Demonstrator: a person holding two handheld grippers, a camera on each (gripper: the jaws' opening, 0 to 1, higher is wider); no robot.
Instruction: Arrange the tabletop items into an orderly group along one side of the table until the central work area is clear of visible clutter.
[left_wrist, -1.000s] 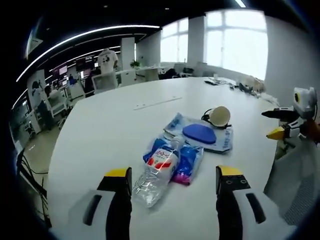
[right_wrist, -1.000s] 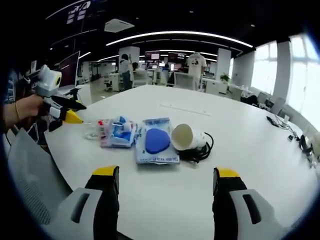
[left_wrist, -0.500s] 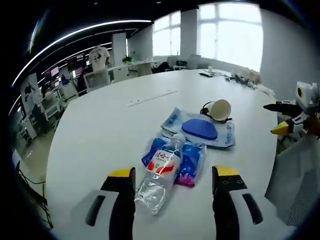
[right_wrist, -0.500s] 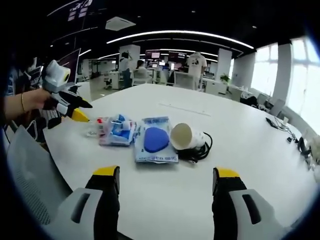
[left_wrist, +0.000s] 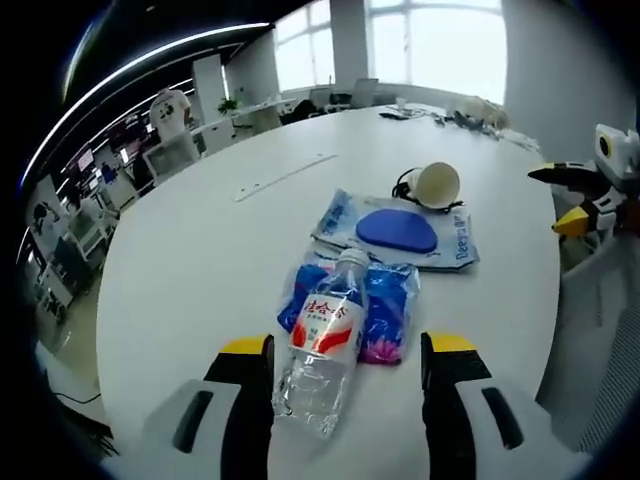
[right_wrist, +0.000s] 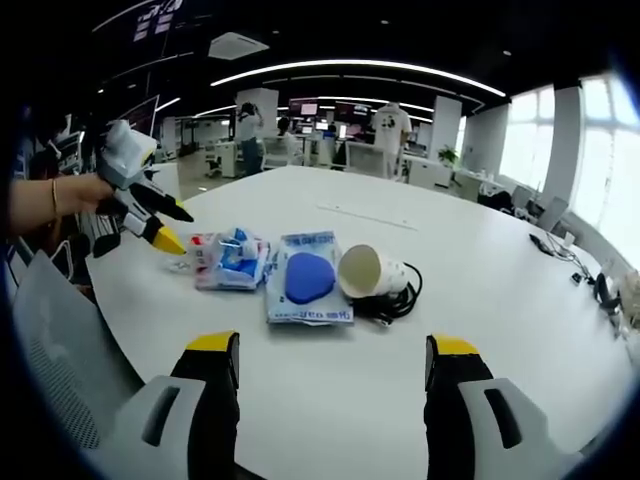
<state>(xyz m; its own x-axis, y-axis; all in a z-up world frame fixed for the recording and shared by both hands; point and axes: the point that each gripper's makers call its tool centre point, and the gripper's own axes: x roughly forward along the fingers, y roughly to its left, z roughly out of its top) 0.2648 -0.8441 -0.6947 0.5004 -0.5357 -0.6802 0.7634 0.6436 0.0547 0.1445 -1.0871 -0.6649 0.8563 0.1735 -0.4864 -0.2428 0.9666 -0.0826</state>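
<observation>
In the left gripper view, you are holding the left tongs (left_wrist: 345, 350) wide apart and empty, jaws flanking the base of the water bottle (left_wrist: 322, 345), which is lying on the blue packet (left_wrist: 385, 315) on the white bench (left_wrist: 190, 270). Beyond the bottle are lying the blue-oval pouch (left_wrist: 400, 232) and the tipped paper cup (left_wrist: 436, 184).

In the right gripper view, you are keeping the right tongs (right_wrist: 328, 355) spread open and empty, well short of the bottle.

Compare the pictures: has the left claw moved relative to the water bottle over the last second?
Yes. In the right gripper view the left claw has closed in on the water bottle lying on the table.
</observation>
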